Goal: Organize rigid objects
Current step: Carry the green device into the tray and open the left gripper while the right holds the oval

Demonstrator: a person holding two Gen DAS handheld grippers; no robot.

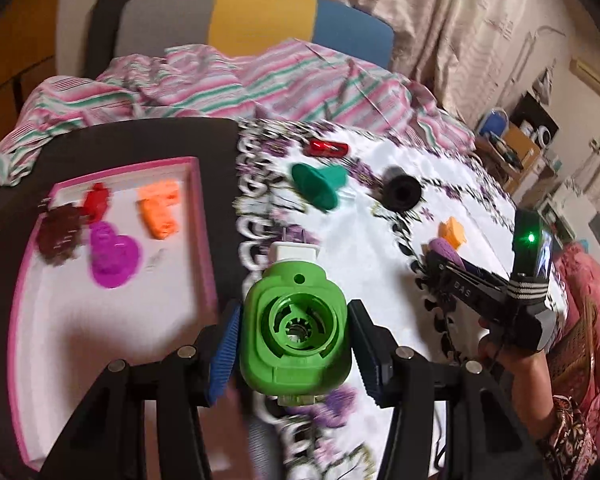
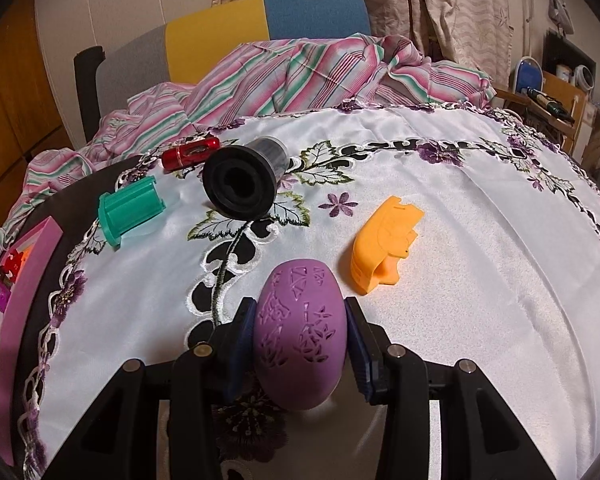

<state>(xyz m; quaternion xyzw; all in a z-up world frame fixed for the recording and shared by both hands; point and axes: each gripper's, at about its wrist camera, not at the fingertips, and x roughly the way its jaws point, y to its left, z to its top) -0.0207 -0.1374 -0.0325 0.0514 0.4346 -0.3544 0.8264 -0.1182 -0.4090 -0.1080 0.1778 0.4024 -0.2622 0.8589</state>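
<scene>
My left gripper (image 1: 294, 344) is shut on a bright green plastic housing (image 1: 296, 336) with a white end, held above the tablecloth's edge beside the pink-rimmed white tray (image 1: 198, 216). In the tray lie an orange piece (image 1: 160, 212), a magenta piece (image 1: 114, 258), a red piece (image 1: 96, 202) and a dark brown piece (image 1: 60, 236). My right gripper (image 2: 300, 344) is shut on a purple carved egg (image 2: 300, 328) low over the white cloth. Loose on the cloth are a teal spool (image 2: 130, 208), a black cylinder (image 2: 244, 182), a red tube (image 2: 190, 153) and an orange clip-like part (image 2: 384, 244).
The embroidered white tablecloth (image 2: 480, 240) covers a round table with a dark bare part (image 1: 112, 140) on the left. Striped fabric (image 2: 300, 72) is heaped at the far edge before a colour-block chair (image 2: 268, 16). A person's hand and patterned sleeve (image 1: 556, 420) hold the right gripper.
</scene>
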